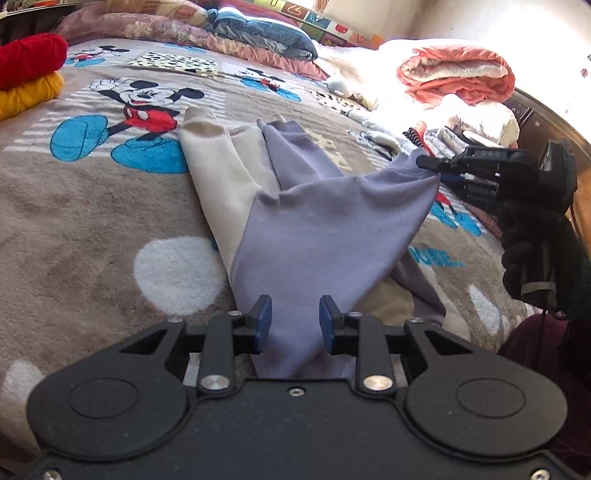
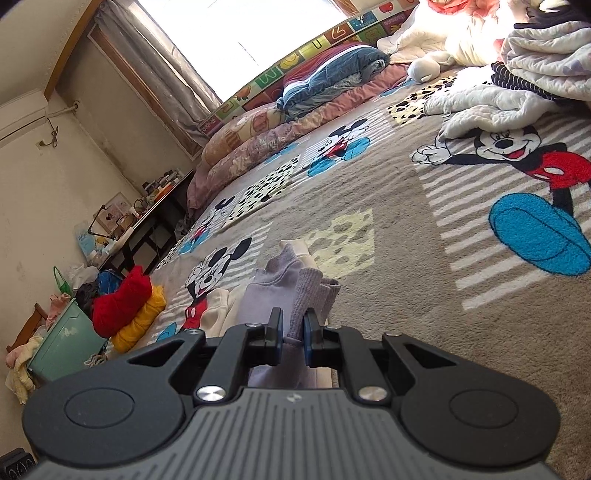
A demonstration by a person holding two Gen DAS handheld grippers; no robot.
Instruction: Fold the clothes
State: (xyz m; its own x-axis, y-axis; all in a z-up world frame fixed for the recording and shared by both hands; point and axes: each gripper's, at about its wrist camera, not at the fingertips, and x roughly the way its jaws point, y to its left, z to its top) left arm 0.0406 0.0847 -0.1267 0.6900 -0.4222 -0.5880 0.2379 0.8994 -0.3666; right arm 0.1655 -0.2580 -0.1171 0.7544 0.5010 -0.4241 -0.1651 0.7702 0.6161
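While both claws hold the lilac-and-cream garment [image 1: 325,221] off the fleece blanket [image 1: 92,221], keep tension even so the fold lands flat. Left gripper [image 1: 295,321] stands half open, soft cloth draped between its pads; whether it pinches, I cannot tell. Right gripper [image 2: 293,334] is clamped on the ribbed hem ahead.

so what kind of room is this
Most likely a bedroom at home: a bed under a cartoon mouse blanket, rolled quilts below a curtained window, and a cluttered side table.
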